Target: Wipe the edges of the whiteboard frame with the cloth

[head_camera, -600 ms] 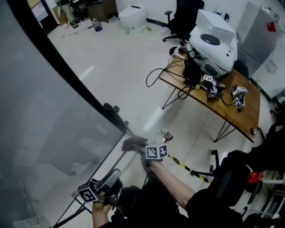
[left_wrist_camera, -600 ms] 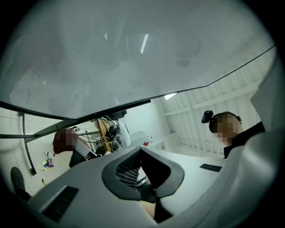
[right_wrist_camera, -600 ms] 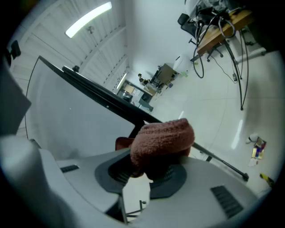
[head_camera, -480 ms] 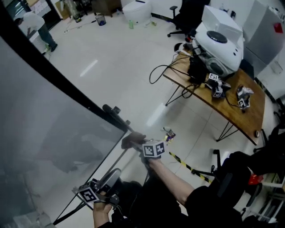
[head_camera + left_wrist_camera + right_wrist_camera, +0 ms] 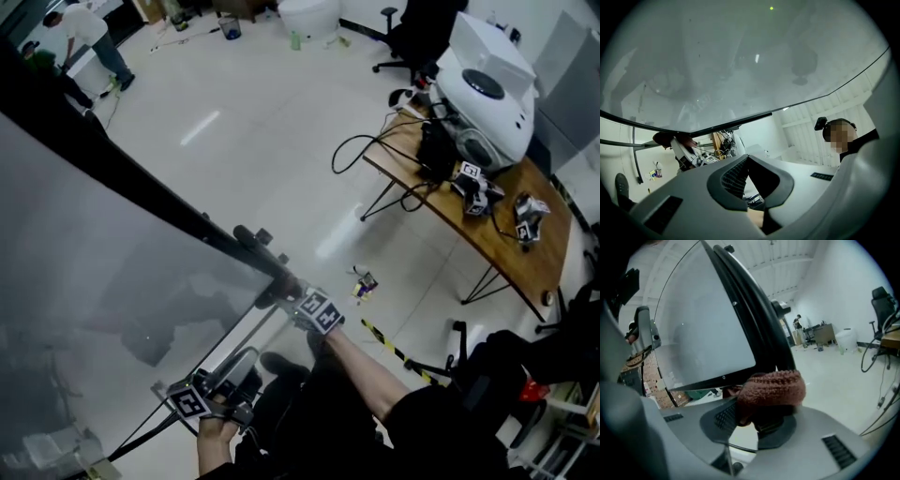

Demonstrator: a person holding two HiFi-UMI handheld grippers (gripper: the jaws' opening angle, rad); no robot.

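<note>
Whiteboard point(image 5: 84, 281) at left, its black frame point(image 5: 141, 192) running diagonally from upper left down to the lower-right corner. Brown cloth point(image 5: 771, 390) clamped in right gripper point(image 5: 757, 414), pressed against frame near that corner. Left gripper point(image 5: 746, 161) clenched, low under the board.

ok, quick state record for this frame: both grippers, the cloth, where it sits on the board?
right gripper: shut on the cloth
cloth: reddish-brown, knitted look, at a corner of the whiteboard frame
whiteboard frame: black, runs diagonally across the head view
left gripper: jaw tips together, nothing between them, low beside the board, off the frame
surroundings: wooden table with devices and cables, to the right
</note>
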